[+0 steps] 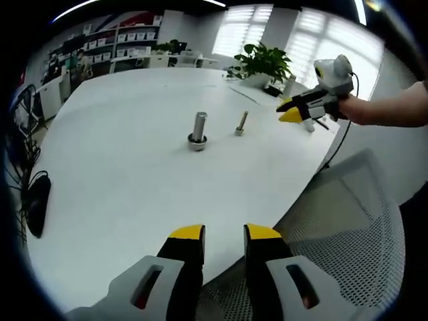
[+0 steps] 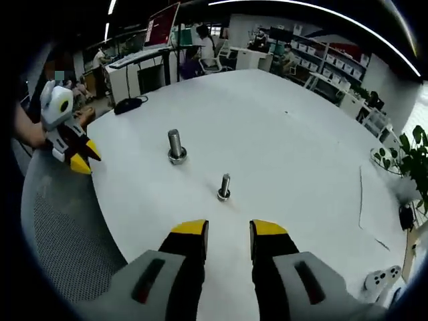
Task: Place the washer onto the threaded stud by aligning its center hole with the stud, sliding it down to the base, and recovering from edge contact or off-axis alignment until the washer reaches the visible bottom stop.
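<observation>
— What's the room like from where you sit?

— An open office: shelves, desks and window blinds behind a broad white tabletop [image 1: 134, 174], with a green potted plant [image 1: 265, 61] at its far edge and a grey mesh chair [image 1: 348, 227] pulled up beside it.

— And the parts?

— Two upright pieces stand near each other on the tabletop. The thick steel threaded stud with a wide ring at its base [image 1: 198, 130] is one; the slimmer steel bolt [image 1: 241, 124] is just beside it, apart. In my right gripper view the thick stud [image 2: 176, 147] sits farther off than the bolt [image 2: 224, 187]. Whether that ring is the washer, I cannot tell.

— Your jaws?

— My left gripper [image 1: 224, 234] hangs over the near table edge, yellow-tipped jaws spread, nothing between them. My right gripper [image 2: 229, 231] is the same — parted and empty. From the left view I see it held in a hand [image 1: 293, 112], well clear of the stud.
</observation>
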`<control>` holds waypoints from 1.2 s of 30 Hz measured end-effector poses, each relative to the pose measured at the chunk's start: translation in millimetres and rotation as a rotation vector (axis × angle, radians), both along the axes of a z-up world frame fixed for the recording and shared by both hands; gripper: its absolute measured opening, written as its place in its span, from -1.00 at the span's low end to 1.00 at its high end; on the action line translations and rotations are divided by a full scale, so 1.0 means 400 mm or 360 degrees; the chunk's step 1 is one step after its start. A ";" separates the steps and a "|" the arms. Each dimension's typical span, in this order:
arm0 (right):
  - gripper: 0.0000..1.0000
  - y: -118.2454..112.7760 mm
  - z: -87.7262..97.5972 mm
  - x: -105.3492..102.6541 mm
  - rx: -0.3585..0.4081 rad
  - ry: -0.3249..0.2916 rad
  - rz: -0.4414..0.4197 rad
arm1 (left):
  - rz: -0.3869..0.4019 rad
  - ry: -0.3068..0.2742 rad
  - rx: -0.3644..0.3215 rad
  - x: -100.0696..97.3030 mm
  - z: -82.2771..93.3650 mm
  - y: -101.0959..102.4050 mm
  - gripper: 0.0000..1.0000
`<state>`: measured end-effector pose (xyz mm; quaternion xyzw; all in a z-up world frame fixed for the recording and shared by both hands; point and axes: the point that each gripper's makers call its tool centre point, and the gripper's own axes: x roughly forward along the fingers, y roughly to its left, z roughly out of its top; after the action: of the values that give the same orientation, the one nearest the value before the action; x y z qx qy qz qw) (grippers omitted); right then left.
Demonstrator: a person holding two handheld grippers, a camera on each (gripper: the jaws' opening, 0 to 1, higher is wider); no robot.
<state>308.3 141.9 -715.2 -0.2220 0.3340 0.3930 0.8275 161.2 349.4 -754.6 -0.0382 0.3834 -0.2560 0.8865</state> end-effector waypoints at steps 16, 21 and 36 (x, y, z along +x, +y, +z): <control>-0.42 -0.044 0.028 -0.074 0.0218 -0.0112 -0.0148 | 0.0010 -0.0005 -0.0006 0.002 0.004 0.001 -0.58; -0.40 -0.044 0.037 -0.083 0.0295 -0.0140 -0.0177 | 0.0002 -0.0001 -0.0004 0.001 0.002 -0.002 -0.58; -0.37 -0.058 0.037 -0.112 0.0421 -0.0170 -0.0222 | 0.0022 -0.0022 -0.0021 0.005 0.009 0.000 -0.58</control>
<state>263.5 118.9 -700.2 -0.1078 0.2495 0.3629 0.8913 163.4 349.3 -750.9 -0.0450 0.3755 -0.2527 0.8906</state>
